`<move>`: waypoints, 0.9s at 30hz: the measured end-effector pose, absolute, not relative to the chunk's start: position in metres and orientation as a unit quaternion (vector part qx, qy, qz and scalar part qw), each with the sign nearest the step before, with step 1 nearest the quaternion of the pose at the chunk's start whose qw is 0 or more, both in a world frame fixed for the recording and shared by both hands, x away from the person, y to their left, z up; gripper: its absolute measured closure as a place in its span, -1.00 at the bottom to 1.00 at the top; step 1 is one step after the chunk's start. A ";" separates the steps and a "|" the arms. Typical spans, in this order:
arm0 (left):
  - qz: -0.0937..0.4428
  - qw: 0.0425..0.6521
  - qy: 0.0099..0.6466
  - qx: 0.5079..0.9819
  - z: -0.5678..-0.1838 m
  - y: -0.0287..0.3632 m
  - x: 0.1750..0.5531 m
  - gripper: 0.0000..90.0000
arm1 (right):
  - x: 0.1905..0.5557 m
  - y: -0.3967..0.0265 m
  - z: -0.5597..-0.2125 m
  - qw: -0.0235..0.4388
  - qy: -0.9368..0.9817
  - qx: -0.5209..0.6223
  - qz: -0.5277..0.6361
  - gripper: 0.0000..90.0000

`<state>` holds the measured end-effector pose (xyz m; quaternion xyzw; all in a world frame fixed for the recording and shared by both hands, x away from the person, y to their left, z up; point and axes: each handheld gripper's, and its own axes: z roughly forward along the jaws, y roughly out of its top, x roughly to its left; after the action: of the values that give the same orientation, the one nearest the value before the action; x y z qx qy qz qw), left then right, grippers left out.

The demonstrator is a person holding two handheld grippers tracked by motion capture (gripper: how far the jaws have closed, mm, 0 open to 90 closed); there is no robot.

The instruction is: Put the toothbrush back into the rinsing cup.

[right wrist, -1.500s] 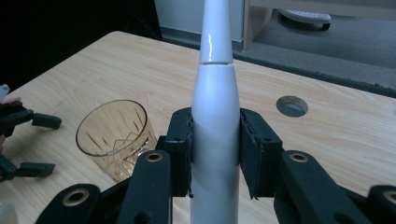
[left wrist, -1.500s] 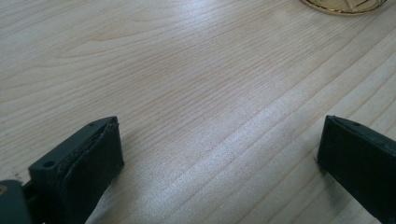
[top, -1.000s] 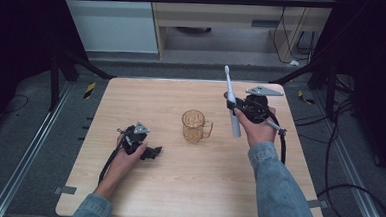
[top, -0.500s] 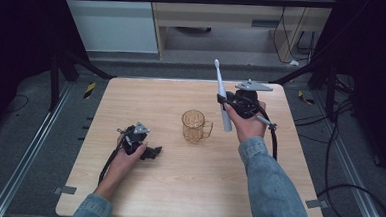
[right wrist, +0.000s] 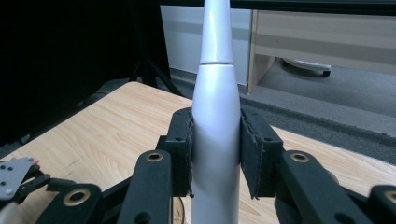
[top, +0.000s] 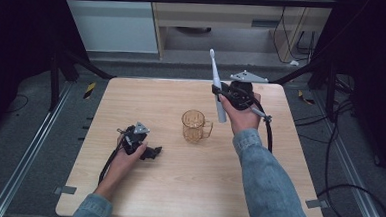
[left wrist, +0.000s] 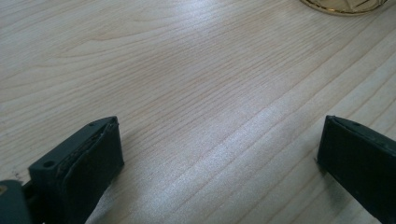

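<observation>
White toothbrush (right wrist: 215, 116) (head cropped) between right gripper (right wrist: 215, 154) pads.

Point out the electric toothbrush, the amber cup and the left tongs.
electric toothbrush (top: 221, 109): high view, on its white handle, below the right tongs' grip.
amber cup (top: 193, 125): high view, on its see-through wall.
left tongs (left wrist: 219, 161): left gripper view, midway between the open jaws.
</observation>
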<state>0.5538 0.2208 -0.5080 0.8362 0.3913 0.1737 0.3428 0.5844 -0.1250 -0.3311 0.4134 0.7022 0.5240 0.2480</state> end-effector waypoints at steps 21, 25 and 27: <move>0.173 0.345 0.390 0.836 -0.508 0.221 0.554 -1.00 | 0.610 -0.090 -0.330 0.242 0.701 0.408 0.533 0.48; 0.173 0.345 0.390 0.836 -0.508 0.221 0.554 -1.00 | 0.615 -0.087 -0.332 0.238 0.697 0.410 0.538 0.48; 0.173 0.345 0.390 0.836 -0.508 0.221 0.554 -1.00 | 0.617 -0.085 -0.332 0.239 0.696 0.407 0.541 0.48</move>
<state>0.5543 0.2207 -0.5082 0.8359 0.3903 0.1726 0.3452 0.6165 -0.0845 -0.3316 0.4068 0.6962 0.5412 0.2387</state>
